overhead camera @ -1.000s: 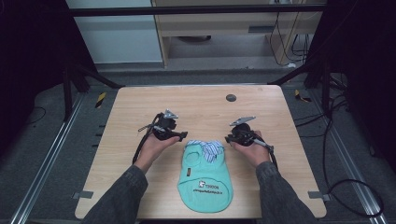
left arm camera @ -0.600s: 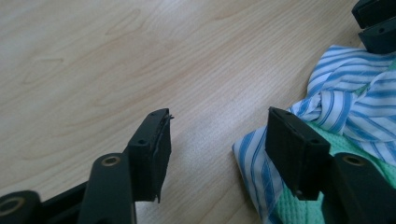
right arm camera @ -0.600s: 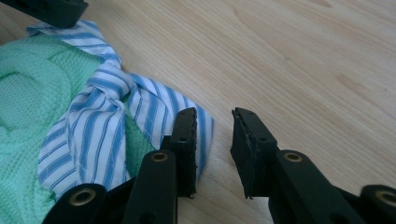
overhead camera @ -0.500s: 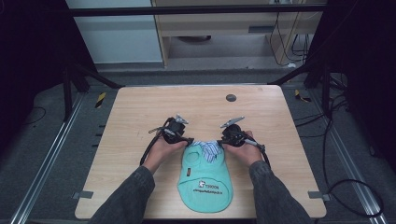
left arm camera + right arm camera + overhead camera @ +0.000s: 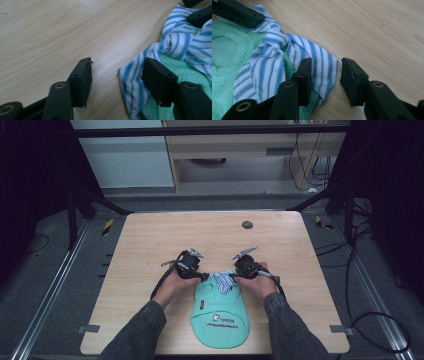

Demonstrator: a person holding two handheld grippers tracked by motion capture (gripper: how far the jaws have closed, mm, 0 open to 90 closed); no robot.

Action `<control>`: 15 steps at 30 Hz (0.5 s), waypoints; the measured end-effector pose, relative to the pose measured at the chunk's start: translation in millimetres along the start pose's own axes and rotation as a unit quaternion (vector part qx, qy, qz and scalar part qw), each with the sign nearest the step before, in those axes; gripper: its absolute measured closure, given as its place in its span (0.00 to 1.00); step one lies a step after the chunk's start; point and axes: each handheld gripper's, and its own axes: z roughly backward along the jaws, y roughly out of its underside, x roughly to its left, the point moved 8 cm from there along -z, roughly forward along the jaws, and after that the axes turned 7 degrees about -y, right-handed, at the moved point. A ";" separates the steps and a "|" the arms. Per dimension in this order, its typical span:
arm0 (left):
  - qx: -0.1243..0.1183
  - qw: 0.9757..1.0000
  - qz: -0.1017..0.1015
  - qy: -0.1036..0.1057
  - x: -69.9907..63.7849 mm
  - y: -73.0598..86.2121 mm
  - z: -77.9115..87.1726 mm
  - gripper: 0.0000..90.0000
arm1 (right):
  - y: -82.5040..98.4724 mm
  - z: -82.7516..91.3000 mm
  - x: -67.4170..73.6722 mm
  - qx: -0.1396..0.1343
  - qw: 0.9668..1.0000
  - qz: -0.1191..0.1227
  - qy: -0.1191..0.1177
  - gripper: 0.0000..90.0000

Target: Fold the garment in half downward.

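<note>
A mint-green waffle-knit garment (image 5: 220, 317) with printed lettering lies flat near the table's front edge. Its blue-and-white striped collar (image 5: 223, 281) is bunched at the far end. My left gripper (image 5: 204, 275) is low at the collar's left corner; its jaws have just been closing a little. In the left gripper view the gripper (image 5: 117, 72) is open, with the striped corner (image 5: 135, 82) lying between the jaws, beside the right one. My right gripper (image 5: 325, 68) has just been opening, and the other striped corner (image 5: 324, 65) lies loose between its jaws.
The wooden table (image 5: 150, 245) has a small dark disc (image 5: 247, 224) at the back. Cables trail from both grippers toward the person's sleeves (image 5: 135, 335). Black frame bars and a yellow-black strip (image 5: 107, 226) are off the table's left.
Both hands have come inward from either side of the garment and sunk down to the collar's two corners. The garment has not moved.
</note>
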 end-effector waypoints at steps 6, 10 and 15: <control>0.006 0.999 -0.010 0.029 -11.9 1.5 4.6 0.75 | -0.1 -0.6 7.2 0.007 1.000 0.003 -0.008 0.80; 0.000 1.000 -0.021 0.023 -16.9 2.1 6.0 0.89 | -0.2 -1.0 12.7 0.011 1.000 0.009 -0.016 0.90; -0.002 0.999 -0.031 0.011 -18.9 1.1 7.7 0.94 | -1.2 1.0 12.9 0.007 0.999 0.033 -0.011 0.93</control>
